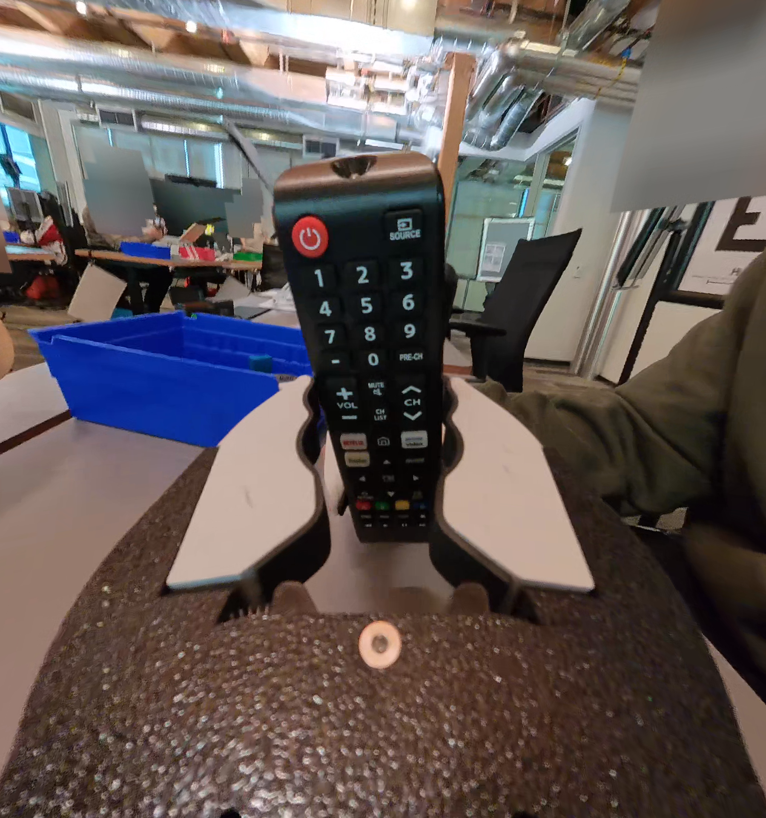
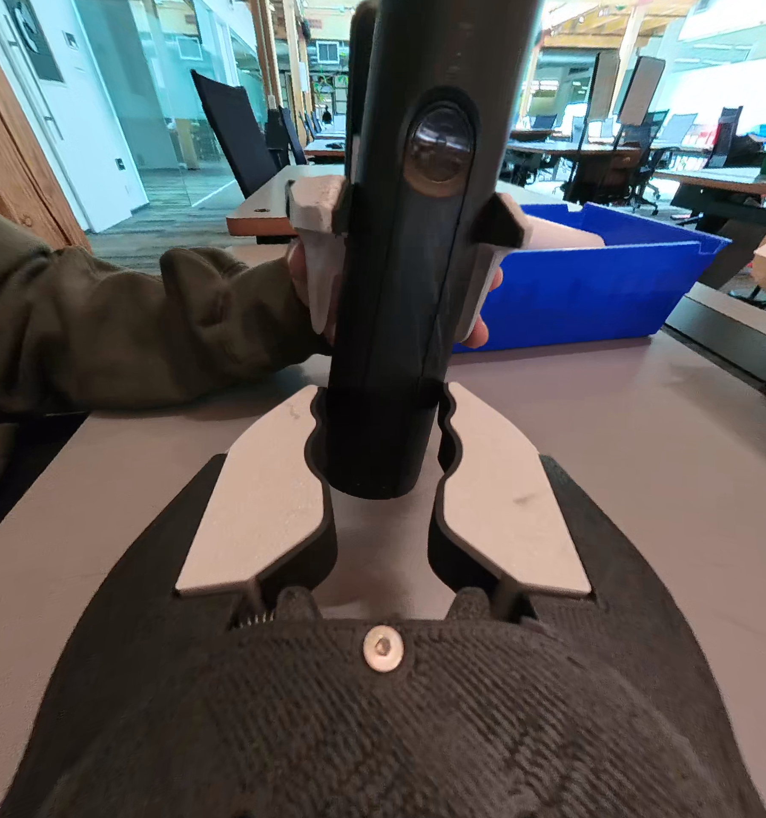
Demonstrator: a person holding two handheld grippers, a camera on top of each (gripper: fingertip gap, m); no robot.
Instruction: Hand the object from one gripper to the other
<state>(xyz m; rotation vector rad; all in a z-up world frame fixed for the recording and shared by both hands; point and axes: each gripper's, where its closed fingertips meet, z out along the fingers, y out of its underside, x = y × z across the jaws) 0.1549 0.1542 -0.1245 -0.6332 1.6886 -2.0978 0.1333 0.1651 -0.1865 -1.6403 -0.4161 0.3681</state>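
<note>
A black remote control (image 1: pixel 363 305) stands upright over the grey table (image 1: pixel 40 509), its buttons facing the left wrist camera. My left gripper (image 1: pixel 379 389) is shut on its lower half. In the right wrist view the remote's plain back (image 2: pixel 394 287) faces me. My right gripper (image 2: pixel 381 394) is shut on its bottom end. Higher up in that view, the left gripper (image 2: pixel 409 217) clamps the remote's middle with its dark pads (image 2: pixel 498 225) against both sides. The right gripper is mostly hidden behind the remote in the left wrist view.
A blue plastic bin (image 1: pixel 160 389) stands on the table behind the remote; it is at the right in the right wrist view (image 2: pixel 593 287). Olive sleeves (image 1: pixel 637 420) (image 2: pixel 106 318) reach in from the sides. A black chair (image 1: pixel 527 301) stands beyond the table edge. Tip to tip, the grippers are about 7 cm apart.
</note>
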